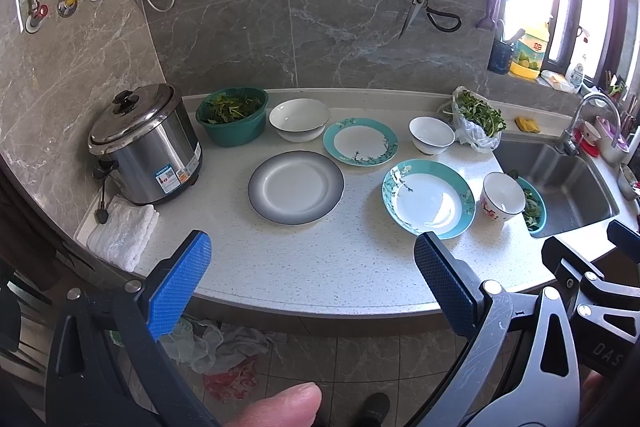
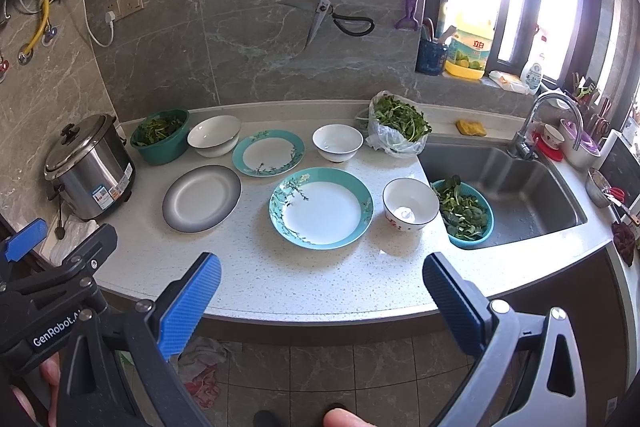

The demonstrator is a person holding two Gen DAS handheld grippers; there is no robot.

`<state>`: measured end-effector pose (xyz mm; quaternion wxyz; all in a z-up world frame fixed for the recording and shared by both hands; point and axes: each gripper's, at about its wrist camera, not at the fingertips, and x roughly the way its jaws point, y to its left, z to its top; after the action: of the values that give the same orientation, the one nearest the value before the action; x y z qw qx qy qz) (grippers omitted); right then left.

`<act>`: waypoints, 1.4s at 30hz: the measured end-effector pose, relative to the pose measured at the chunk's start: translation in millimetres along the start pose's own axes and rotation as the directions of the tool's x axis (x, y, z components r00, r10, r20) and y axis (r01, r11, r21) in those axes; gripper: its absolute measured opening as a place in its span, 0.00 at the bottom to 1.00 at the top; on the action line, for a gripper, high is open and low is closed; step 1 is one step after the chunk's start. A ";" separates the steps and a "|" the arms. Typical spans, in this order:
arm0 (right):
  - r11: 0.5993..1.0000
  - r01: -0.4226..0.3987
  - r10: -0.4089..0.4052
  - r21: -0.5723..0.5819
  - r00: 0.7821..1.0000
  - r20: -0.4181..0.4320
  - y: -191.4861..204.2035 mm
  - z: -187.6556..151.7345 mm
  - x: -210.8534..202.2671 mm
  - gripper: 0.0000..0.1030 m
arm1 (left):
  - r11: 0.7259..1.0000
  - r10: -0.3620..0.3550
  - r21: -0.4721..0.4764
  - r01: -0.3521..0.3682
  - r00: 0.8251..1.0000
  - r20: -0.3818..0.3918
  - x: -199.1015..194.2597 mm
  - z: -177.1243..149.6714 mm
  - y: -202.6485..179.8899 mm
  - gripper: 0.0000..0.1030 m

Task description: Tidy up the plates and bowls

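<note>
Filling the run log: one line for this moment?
left tool open | right tool open | plates, bowls untouched on counter

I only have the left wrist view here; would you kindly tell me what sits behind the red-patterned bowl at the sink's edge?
Observer: A teal colander full of leafy greens sits in the sink's near left corner, close beside the red-patterned bowl.
Operator: Thank you. Is the right claw holding anything? I see only its edge.
Observer: No, the right claw is open and empty, above the counter's front edge.
Operator: And is that bowl empty?
Observer: Yes, its inside shows only white with a glare spot.
</note>
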<state>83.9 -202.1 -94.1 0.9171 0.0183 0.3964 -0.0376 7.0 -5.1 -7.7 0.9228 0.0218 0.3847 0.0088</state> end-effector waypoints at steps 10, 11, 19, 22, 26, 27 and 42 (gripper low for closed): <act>0.960 -0.281 0.280 -0.008 0.956 -0.088 -31.7 -41.1 49.9 1.00 | 0.974 -0.136 -0.212 0.081 0.957 -0.255 90.2 -60.8 50.2 1.00; 0.934 -0.357 0.358 0.032 0.928 -0.099 -37.5 -47.6 58.3 1.00 | 0.951 -0.212 -0.279 0.136 0.941 -0.264 100.0 -72.9 61.1 1.00; 0.645 -0.669 0.751 0.370 0.645 -0.143 -49.8 -66.7 147.7 1.00 | 0.945 -0.188 -0.295 0.141 0.973 -0.137 132.4 -114.2 86.1 1.00; 0.665 -0.669 0.734 0.332 0.667 -0.125 -36.8 -66.1 160.3 1.00 | 0.957 -0.200 -0.246 0.151 0.962 -0.187 158.6 -99.0 87.0 1.00; 0.668 -0.637 0.742 0.385 0.613 -0.273 -10.9 -56.4 203.0 1.00 | 0.943 -0.220 -0.295 0.154 0.954 -0.203 210.6 -59.9 117.9 1.00; 0.632 -0.655 0.769 0.415 0.596 -0.231 -7.6 -48.8 211.6 1.00 | 0.940 -0.240 -0.293 0.174 0.948 -0.207 228.2 -49.1 128.2 1.00; 0.707 -0.490 0.655 0.510 0.725 -0.212 86.2 28.1 349.5 0.52 | 0.890 -0.455 -0.175 0.420 0.820 -0.347 483.1 89.9 222.3 0.79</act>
<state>350.2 -137.0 -329.2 0.7605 0.3460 0.5208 0.1750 411.0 229.9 -276.9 0.8080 -0.1112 0.5492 -0.1821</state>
